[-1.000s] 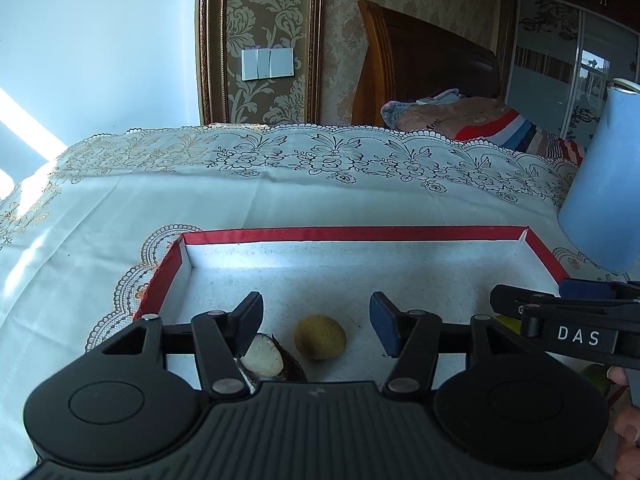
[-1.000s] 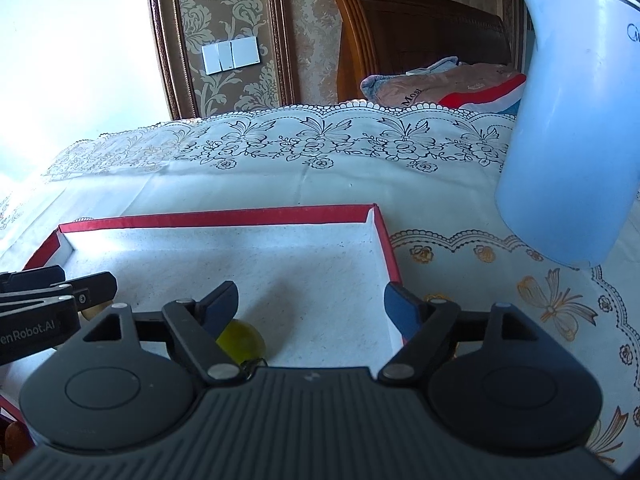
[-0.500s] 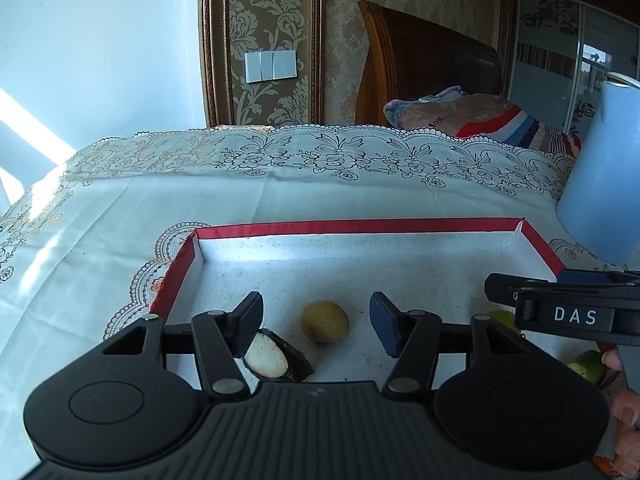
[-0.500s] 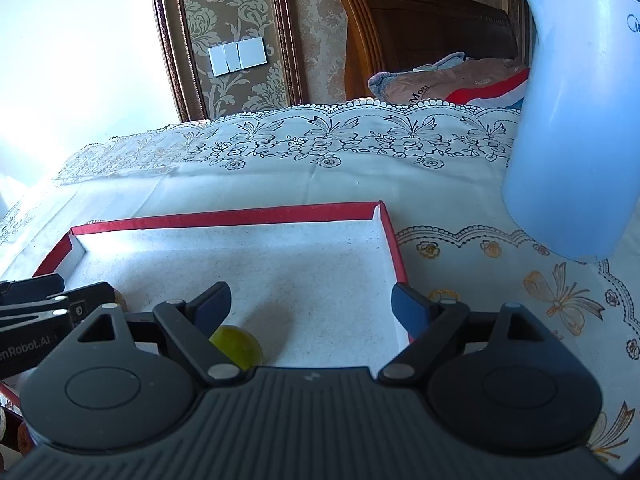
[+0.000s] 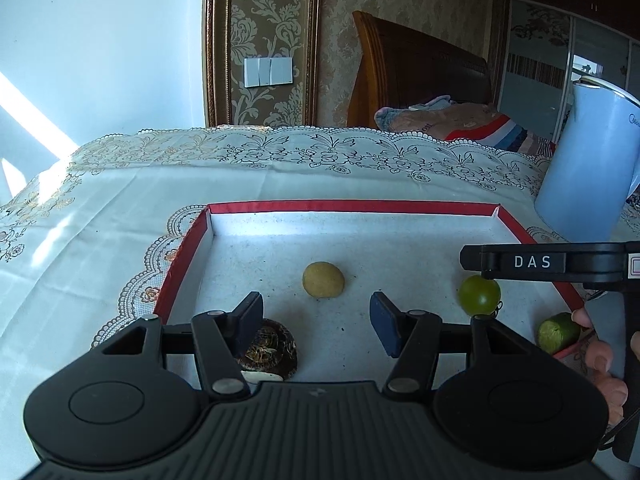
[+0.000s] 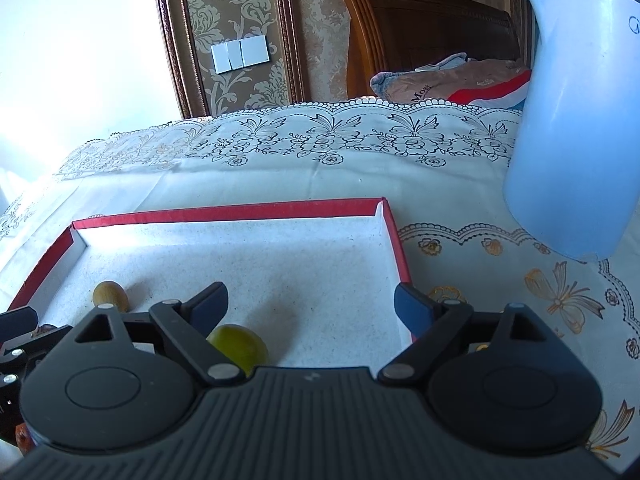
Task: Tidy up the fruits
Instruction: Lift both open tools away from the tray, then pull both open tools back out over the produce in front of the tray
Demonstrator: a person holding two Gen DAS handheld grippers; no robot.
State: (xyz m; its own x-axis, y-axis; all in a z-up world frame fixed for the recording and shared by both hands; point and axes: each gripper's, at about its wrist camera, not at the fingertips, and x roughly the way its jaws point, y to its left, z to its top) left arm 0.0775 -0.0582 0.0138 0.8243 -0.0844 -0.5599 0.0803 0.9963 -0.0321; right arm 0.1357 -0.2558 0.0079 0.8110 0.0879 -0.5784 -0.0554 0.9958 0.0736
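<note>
Under the right tongs [image 6: 306, 308], whose jaws are opening, the green fruit [image 6: 238, 346] lies free by the left jaw; left tongs [image 5: 316, 322] open, empty.

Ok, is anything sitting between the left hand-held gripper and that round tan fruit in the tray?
Nothing visible. The tan fruit lies on bare tray floor straight ahead of the left hand-held gripper, whose jaws are open and empty. The brown shell piece sits off to the left, under its left finger, not in the path.
</note>
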